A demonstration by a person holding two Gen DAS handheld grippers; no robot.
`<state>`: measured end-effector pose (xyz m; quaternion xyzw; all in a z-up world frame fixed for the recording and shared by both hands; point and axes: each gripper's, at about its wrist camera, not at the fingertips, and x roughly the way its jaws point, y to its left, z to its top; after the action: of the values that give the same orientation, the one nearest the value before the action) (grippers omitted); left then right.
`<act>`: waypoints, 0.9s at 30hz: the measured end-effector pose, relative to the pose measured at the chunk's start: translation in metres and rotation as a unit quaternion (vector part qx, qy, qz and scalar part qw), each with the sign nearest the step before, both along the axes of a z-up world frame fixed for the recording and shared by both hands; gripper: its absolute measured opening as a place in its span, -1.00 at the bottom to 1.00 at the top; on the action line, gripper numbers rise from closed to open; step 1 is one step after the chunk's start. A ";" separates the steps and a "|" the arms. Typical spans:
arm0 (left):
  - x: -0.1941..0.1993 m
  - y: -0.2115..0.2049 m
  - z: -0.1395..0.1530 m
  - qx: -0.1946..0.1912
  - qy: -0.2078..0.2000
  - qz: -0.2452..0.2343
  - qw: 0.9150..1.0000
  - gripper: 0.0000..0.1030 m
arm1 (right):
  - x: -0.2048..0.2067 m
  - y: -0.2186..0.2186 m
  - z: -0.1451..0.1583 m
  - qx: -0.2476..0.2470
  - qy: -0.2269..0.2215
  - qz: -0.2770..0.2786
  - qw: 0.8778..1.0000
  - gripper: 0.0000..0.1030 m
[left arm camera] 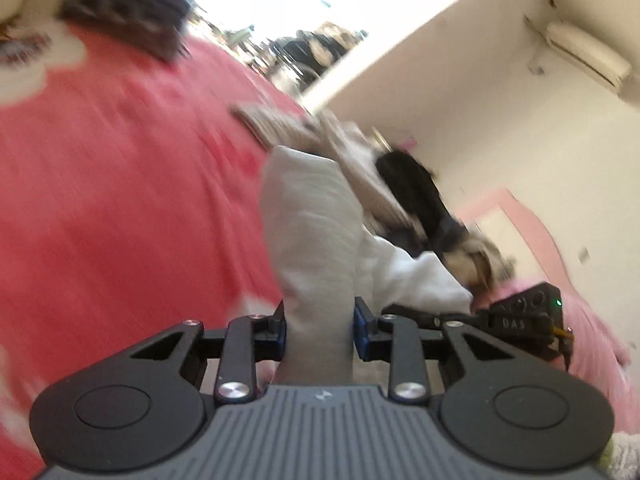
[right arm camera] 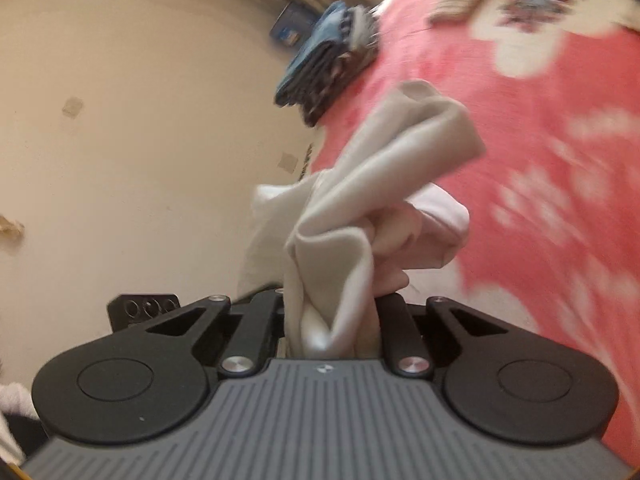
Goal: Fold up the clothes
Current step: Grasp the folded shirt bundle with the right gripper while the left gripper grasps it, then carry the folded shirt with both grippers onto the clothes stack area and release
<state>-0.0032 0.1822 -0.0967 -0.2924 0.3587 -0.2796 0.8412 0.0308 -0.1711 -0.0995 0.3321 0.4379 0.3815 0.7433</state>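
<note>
A white garment [left arm camera: 316, 240] is bunched between the jaws of my left gripper [left arm camera: 320, 326], which is shut on it above the red floral bedspread [left arm camera: 120, 180]. In the right wrist view the same white garment [right arm camera: 360, 216] is crumpled and bunched in my right gripper [right arm camera: 330, 316], which is shut on it. The fingertips of both grippers are hidden by the cloth. The right gripper's body [left arm camera: 524, 320] shows in the left wrist view, just right of the cloth. Both views are tilted and blurred.
A stack of folded dark and blue clothes [right arm camera: 332, 52] lies on the red floral bedspread [right arm camera: 540, 160]; it also shows in the left wrist view [left arm camera: 132, 12]. A pile of unfolded clothes [left arm camera: 400, 184] lies beyond the garment. Cream walls and an air conditioner [left arm camera: 588, 56] stand behind.
</note>
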 end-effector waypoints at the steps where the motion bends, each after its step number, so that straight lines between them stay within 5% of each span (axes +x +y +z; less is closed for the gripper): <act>1: 0.009 0.013 0.005 0.004 -0.001 0.016 1.000 -0.43 | 0.011 0.013 0.004 -0.002 -0.001 0.009 1.000 -0.80; 9: 0.103 0.105 0.014 0.075 -0.011 0.096 0.993 -0.43 | 0.131 0.158 0.018 -0.029 -0.010 0.074 0.997 -0.80; 15: 0.167 0.155 0.002 0.083 -0.003 0.124 0.989 -0.43 | 0.201 0.236 0.007 -0.054 -0.019 0.076 0.996 -0.80; 22: 0.225 0.191 -0.021 0.083 0.007 0.140 0.987 -0.42 | 0.241 0.265 -0.023 -0.048 -0.018 0.038 0.998 -0.80; 27: 0.245 0.197 -0.059 0.089 0.052 0.145 0.984 -0.02 | 0.254 0.266 -0.057 -0.040 -0.001 0.001 0.999 -0.66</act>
<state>0.2419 0.3797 -0.1560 -0.2792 0.3796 -0.1057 0.8757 0.2849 0.0951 -0.1563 0.3010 0.4524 0.3647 0.7561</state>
